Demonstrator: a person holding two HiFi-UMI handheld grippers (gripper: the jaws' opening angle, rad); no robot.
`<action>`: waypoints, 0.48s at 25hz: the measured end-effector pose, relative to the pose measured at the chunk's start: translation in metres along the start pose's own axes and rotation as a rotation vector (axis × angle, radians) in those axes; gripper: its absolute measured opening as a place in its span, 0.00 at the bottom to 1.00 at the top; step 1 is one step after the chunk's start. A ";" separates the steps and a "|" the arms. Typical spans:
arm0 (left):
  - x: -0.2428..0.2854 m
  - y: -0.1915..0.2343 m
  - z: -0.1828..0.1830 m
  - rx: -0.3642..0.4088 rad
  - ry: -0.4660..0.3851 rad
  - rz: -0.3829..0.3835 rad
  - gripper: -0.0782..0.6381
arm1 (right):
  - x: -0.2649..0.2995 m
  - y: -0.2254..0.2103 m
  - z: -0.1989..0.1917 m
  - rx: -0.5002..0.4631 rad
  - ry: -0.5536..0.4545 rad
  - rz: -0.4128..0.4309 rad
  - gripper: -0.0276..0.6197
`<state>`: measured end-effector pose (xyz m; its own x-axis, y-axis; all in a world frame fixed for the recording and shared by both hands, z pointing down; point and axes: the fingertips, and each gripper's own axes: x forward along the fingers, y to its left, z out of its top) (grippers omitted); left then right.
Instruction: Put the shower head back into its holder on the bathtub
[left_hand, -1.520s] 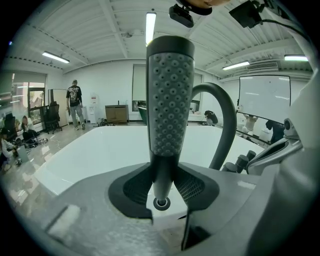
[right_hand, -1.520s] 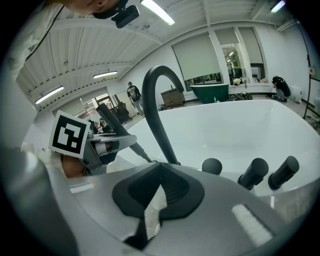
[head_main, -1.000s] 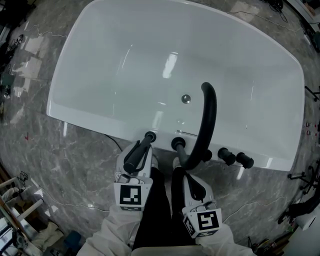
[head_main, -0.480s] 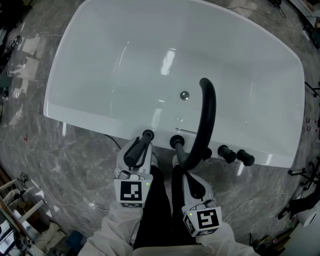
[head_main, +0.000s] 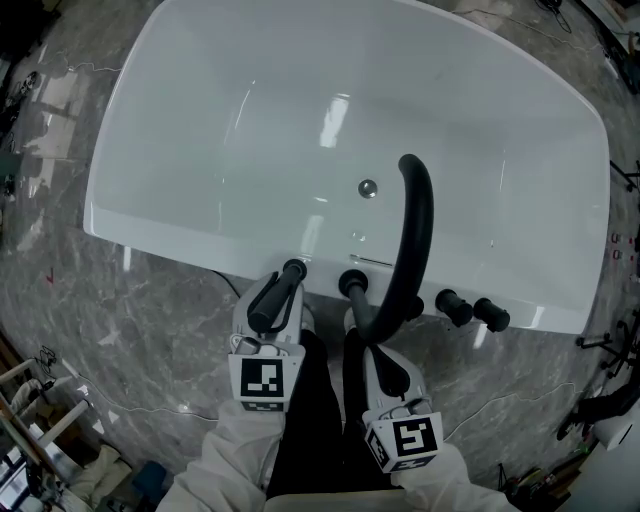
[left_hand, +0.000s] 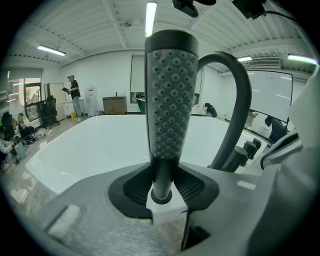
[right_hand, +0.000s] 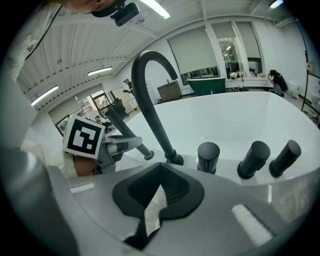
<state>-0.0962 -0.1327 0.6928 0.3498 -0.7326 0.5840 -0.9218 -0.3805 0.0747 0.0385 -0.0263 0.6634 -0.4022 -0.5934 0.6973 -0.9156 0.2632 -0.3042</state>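
The black wand shower head (head_main: 270, 300) leans back over my left gripper (head_main: 283, 290), which is shut on its lower handle. Its narrow end (head_main: 293, 268) meets the near rim of the white bathtub (head_main: 180, 245); I cannot tell whether it sits in the holder. In the left gripper view the shower head (left_hand: 170, 90) stands between the jaws with its dotted face toward the camera. In the right gripper view the shower head (right_hand: 131, 139) slants down to the rim. My right gripper (head_main: 362, 330) is shut on nothing, close to the spout's foot.
A black curved spout (head_main: 415, 230) arches over the tub right of the shower head. Black knobs (head_main: 455, 308) (head_main: 490, 317) and another black fitting (head_main: 352, 283) stand on the same rim. The drain (head_main: 367, 187) lies mid-tub. Grey marble floor (head_main: 150, 340) surrounds the tub.
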 end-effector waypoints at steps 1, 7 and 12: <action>0.001 -0.001 -0.001 0.001 0.002 -0.001 0.30 | 0.000 -0.001 -0.001 0.002 0.002 -0.001 0.05; 0.007 -0.002 -0.005 0.007 0.025 -0.013 0.30 | 0.003 -0.003 -0.004 0.006 0.010 -0.004 0.05; 0.010 -0.002 -0.009 0.013 0.036 -0.010 0.30 | 0.003 -0.005 -0.002 0.006 0.006 -0.011 0.05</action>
<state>-0.0923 -0.1345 0.7061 0.3526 -0.7082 0.6116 -0.9158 -0.3954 0.0703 0.0413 -0.0281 0.6684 -0.3922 -0.5912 0.7047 -0.9199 0.2519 -0.3006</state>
